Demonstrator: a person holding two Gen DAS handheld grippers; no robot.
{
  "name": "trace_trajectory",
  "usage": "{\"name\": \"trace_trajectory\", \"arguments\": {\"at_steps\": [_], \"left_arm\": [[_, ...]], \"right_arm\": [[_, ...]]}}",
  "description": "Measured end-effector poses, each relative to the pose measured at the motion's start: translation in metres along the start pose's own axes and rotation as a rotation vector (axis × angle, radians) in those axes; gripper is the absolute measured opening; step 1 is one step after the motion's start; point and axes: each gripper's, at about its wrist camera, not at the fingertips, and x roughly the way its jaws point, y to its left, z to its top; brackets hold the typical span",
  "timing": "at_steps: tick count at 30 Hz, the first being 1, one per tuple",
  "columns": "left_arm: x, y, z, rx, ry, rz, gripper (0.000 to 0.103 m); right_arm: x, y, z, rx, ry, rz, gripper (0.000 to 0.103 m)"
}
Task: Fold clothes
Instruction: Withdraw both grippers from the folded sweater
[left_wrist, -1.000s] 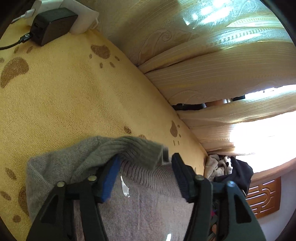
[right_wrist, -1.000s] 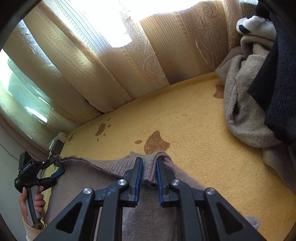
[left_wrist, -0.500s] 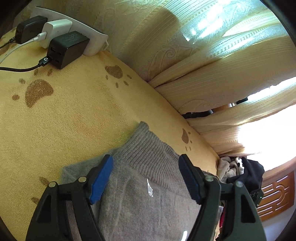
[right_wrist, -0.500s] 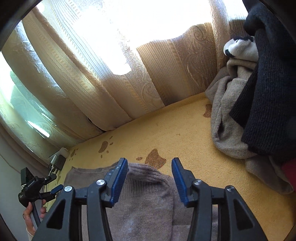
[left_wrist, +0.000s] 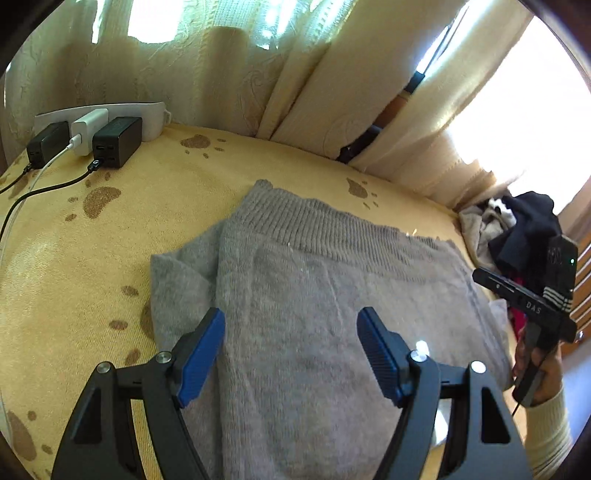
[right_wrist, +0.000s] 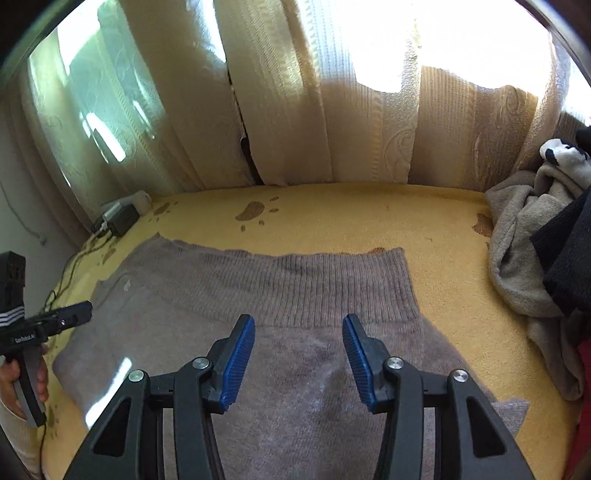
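Clothes pile (right_wrist: 524, 258) beside sweater (right_wrist: 258, 295).

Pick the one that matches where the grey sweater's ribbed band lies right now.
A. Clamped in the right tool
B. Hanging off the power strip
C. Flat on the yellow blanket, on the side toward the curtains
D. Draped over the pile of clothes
C: the grey sweater lies spread on the yellow blanket, its ribbed band toward the curtains, and the right tool stands open above it.
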Motion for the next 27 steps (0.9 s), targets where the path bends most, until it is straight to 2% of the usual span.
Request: {"name": "trace_trajectory", "arguments": {"at_steps": [3, 8, 14, 17, 19, 21, 24, 27], "left_arm": [[0.0, 0.002, -0.015, 0.052, 0.014, 0.022, 0.078], [-0.005, -0.003, -0.031, 0.218, 0.017, 0.089, 0.078], [-0.012, 0.001, -0.032, 0.236, 0.005, 0.081, 0.078], [-0.028, -0.009, -0.037, 0.25, 0.0, 0.072, 0.078], [-0.046, -0.022, -0.048, 0.296, -0.012, 0.044, 0.078], [-0.06, -0.035, -0.063, 0.354, -0.013, 0.02, 0.079], [-0.067, -0.051, -0.082, 0.421, -0.001, -0.001, 0.079], [-0.061, -0.063, -0.088, 0.453, 0.007, -0.018, 0.079]], "right_arm": [[0.014, -0.003, -0.016, -0.046, 0.081, -0.077, 0.052], [0.006, -0.018, -0.032, -0.108, 0.08, -0.061, 0.053], [0.0, -0.023, -0.033, -0.104, 0.064, -0.044, 0.055], [-0.038, -0.022, -0.038, -0.078, -0.001, -0.015, 0.055], [-0.072, -0.022, -0.045, -0.077, -0.064, 0.013, 0.055], [-0.102, -0.025, -0.063, -0.081, -0.087, 0.026, 0.055], [-0.125, -0.02, -0.085, -0.105, -0.087, 0.074, 0.055], [-0.119, -0.011, -0.097, -0.149, -0.056, 0.134, 0.055]]}}
